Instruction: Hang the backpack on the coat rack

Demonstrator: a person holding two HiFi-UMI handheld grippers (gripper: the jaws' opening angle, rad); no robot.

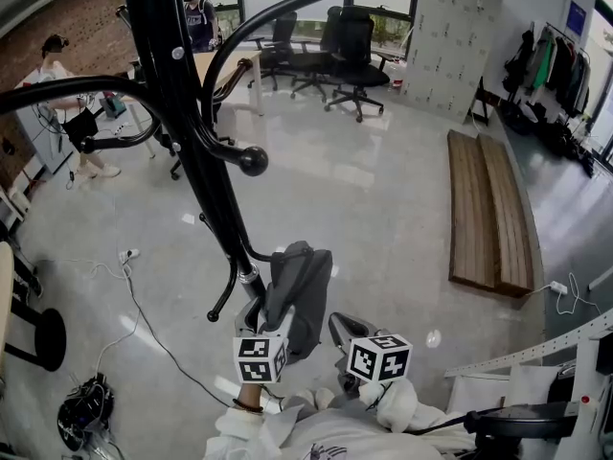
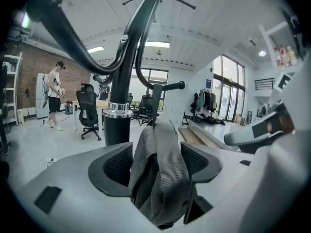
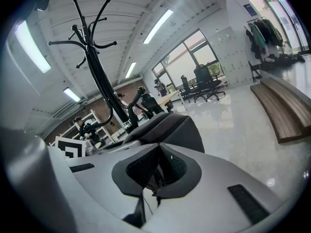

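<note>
A grey backpack (image 1: 299,290) hangs beside the pole of a black coat rack (image 1: 182,94), with its top at a low hook (image 1: 251,252). Both grippers are close below it, over a pale, glossy floor (image 1: 383,199).

The left gripper (image 2: 155,164) has its jaws apart. A mesh strap (image 2: 163,178) of the backpack stands between the pads, filling the gap but not visibly squeezed. The right gripper (image 3: 156,171) has its jaws closed together. They seem to pinch a thin cord or pull at the backpack's lower side, and the dark bulk of the bag sits just beyond them.

It is hard to tell whether the strap sits fully over the hook or only leans against it.

Likely risks:
- If the strap is only partly on the hook, the bag's weight could pull it off once the right jaws let go, and the bag would drop to the floor.
- The mesh could catch on a rough pad as the left gripper backs away, dragging the strap off the hook.
- A sideways tug from the right gripper could swing the bag or rock the rack.
</note>
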